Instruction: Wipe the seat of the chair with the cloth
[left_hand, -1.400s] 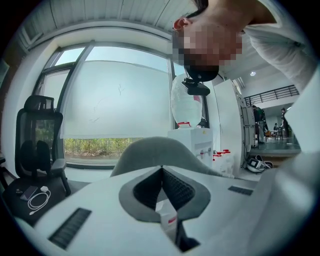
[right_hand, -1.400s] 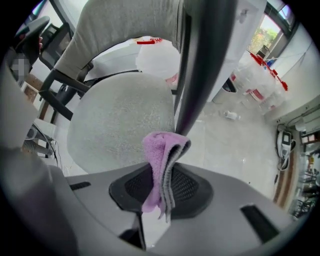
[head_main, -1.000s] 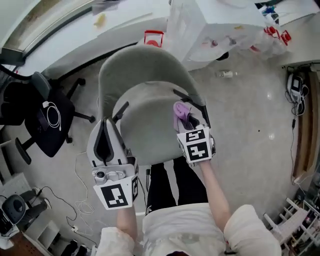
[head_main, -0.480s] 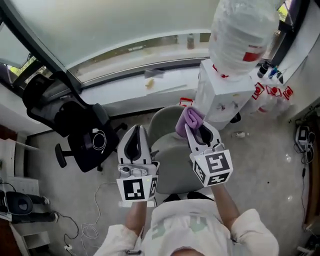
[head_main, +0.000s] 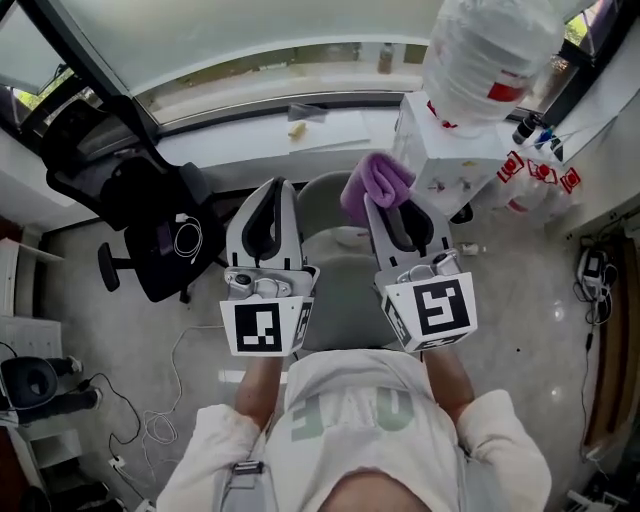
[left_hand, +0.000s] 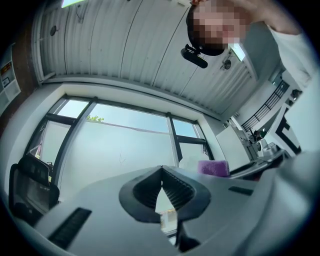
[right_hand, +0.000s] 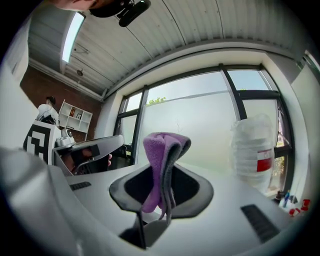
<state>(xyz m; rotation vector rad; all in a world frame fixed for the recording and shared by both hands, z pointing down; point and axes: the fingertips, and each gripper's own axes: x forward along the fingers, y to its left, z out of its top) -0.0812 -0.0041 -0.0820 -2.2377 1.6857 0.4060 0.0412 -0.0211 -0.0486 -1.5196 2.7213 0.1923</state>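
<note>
Our right gripper (head_main: 385, 208) pinches the cloth (head_main: 374, 186), a purple folded wad that stands up past the jaw tips, its long axis along the jaws. In the right gripper view the cloth (right_hand: 156, 150) fills the gap of the right gripper (right_hand: 163, 172). The left gripper (head_main: 274, 186) holds nothing; in its own view the left gripper (left_hand: 161, 171) has its jaws pressed together at the tips.

Both grippers point up and away, toward the window. The chair (head_main: 345, 285) lies below and between them, its seat partly hidden behind them, and the cloth does not touch it. We judge the right gripper must tip down and drop towards the seat.

A water jug (head_main: 490, 55) stands upturned on a white dispenser (head_main: 440, 165) to the right; we cannot read its level.
</note>
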